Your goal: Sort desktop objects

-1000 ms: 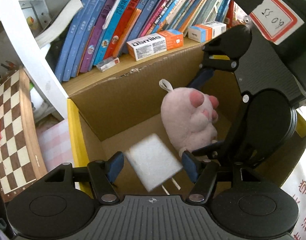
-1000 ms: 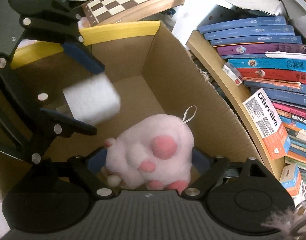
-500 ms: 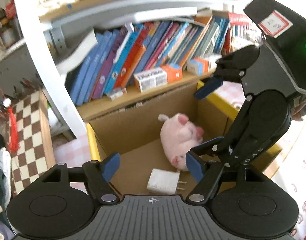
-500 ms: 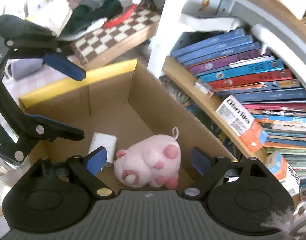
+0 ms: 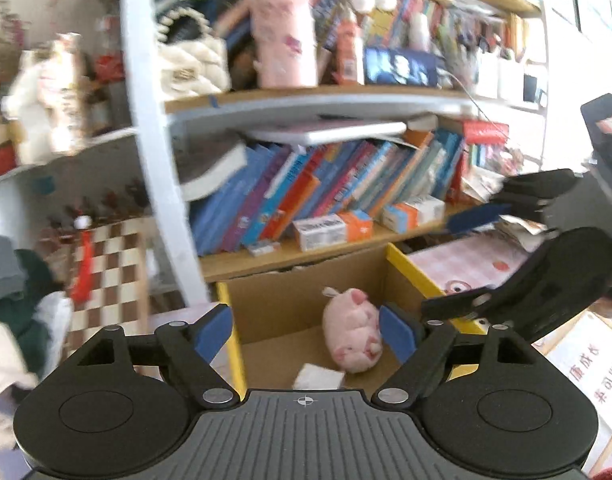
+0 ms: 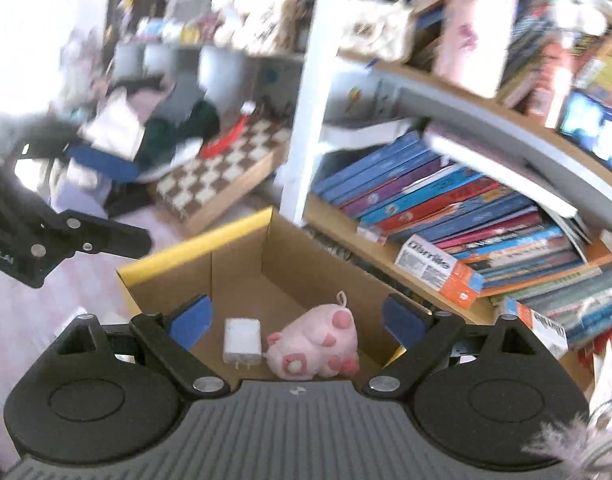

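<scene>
Both grippers had risen well clear of the cardboard box [image 6: 233,276] since a second before — left gripper [image 5: 306,332] and right gripper [image 6: 295,318] each spread wide, nothing between the blue pads. White charger [image 6: 241,340] had dropped from the left claw; it lay flat on the box floor, prongs toward the camera. Pink plush pig [image 6: 316,342] lay just beside it — released too. Bookshelf [image 6: 446,216] stood behind the box, chessboard [image 6: 221,172] off to its left.
</scene>
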`<action>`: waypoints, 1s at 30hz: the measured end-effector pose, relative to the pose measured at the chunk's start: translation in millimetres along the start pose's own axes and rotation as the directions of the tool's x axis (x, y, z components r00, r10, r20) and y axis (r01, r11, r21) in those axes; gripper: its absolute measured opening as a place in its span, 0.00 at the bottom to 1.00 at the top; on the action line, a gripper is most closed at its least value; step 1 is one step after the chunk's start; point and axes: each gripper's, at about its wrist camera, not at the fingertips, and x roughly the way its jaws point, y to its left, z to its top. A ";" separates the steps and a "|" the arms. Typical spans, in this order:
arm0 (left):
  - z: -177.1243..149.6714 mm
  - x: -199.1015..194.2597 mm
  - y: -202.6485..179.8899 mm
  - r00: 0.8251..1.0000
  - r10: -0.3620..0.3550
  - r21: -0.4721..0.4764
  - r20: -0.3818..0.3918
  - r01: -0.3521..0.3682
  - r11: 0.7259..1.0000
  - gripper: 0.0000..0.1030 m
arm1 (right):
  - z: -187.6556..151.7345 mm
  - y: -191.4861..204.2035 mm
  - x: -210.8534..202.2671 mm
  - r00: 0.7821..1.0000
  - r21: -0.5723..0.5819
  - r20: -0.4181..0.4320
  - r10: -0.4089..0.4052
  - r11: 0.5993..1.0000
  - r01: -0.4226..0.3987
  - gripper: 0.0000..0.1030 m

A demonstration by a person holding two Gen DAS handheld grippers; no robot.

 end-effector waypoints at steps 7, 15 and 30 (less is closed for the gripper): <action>-32.9 -34.0 15.3 0.998 0.065 -0.097 -0.025 -0.067 0.993 0.82 | -26.6 12.2 -43.4 0.997 0.135 0.018 -0.081 0.988 0.078 0.92; -73.4 -59.3 3.1 0.995 0.039 -0.103 -0.087 -0.048 0.994 0.82 | -60.7 48.9 -68.9 0.990 0.222 -0.007 -0.143 0.965 0.141 0.93; -132.5 -95.2 -3.1 0.983 0.026 -0.119 -0.180 -0.048 0.992 0.85 | -122.1 127.0 -84.3 0.975 0.303 -0.134 -0.180 0.929 0.213 0.95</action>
